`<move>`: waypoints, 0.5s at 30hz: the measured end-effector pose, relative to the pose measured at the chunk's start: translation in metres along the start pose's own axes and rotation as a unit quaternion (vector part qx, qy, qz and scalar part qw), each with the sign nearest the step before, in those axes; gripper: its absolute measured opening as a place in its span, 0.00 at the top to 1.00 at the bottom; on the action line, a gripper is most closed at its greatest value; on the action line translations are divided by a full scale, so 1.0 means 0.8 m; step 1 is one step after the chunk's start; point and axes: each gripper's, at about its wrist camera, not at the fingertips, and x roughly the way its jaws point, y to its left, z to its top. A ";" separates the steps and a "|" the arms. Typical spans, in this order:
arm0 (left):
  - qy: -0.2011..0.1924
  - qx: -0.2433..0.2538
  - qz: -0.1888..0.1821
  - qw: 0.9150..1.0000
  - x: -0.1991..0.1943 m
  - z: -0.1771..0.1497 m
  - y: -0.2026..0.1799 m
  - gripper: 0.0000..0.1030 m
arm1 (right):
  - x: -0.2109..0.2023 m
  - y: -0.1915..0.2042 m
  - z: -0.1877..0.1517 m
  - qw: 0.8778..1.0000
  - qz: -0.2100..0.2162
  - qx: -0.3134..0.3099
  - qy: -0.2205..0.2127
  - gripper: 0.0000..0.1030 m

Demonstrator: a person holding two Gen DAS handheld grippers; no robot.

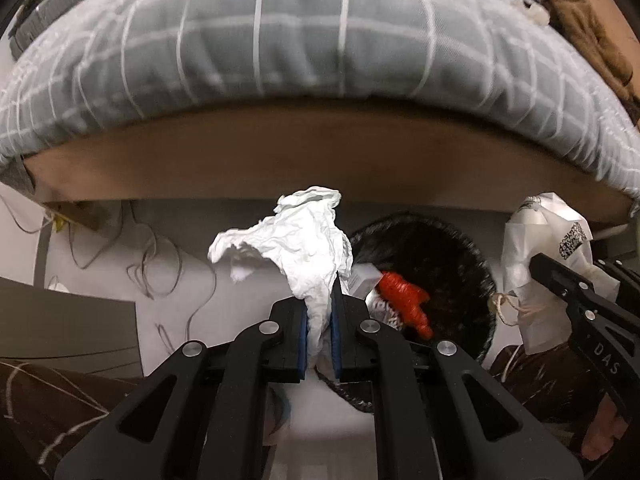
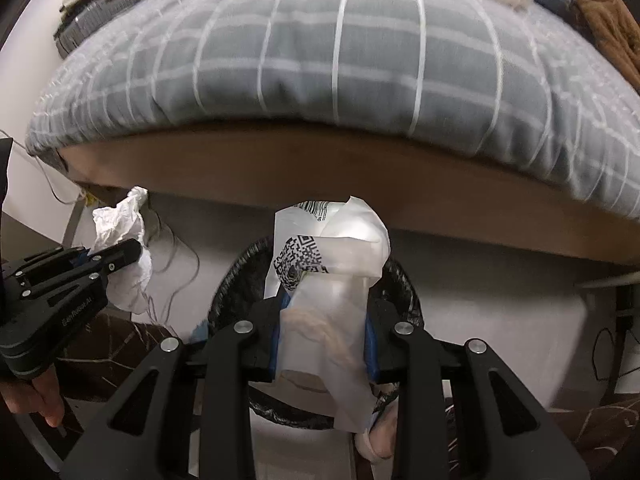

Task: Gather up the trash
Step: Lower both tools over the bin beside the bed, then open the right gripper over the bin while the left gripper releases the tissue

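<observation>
Right gripper (image 2: 322, 344) pinched the white packet (image 2: 326, 280) directly above the black bin (image 2: 404, 292) by the bed edge (nearer arm). Left gripper (image 1: 320, 326) pinched the crumpled tissue (image 1: 296, 244), just left of the bin rim; its release needs a rightward shift.

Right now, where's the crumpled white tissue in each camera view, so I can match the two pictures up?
Left wrist view: the crumpled white tissue stands at centre, pinched in the left gripper, just left of the black trash bin.
Right wrist view: the same tissue sits at the left edge, again in the left gripper.
Shared landmark: the grey checked bedding across the top of both.
</observation>
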 end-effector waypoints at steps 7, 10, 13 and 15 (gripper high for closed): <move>0.032 -0.006 -0.011 0.999 0.041 -0.001 0.004 0.92 | 0.042 0.010 -0.016 0.999 0.001 -0.009 0.044 0.72; 0.043 -0.002 -0.005 0.999 0.055 -0.007 0.002 0.92 | 0.058 0.011 -0.015 0.998 0.001 -0.008 0.059 0.72; 0.049 -0.001 0.000 0.999 0.062 -0.009 0.005 0.92 | 0.072 0.017 -0.017 0.997 0.002 -0.008 0.075 0.72; 0.053 -0.003 0.002 0.999 0.066 -0.011 0.007 0.92 | 0.079 0.020 -0.015 0.997 0.006 -0.005 0.083 0.70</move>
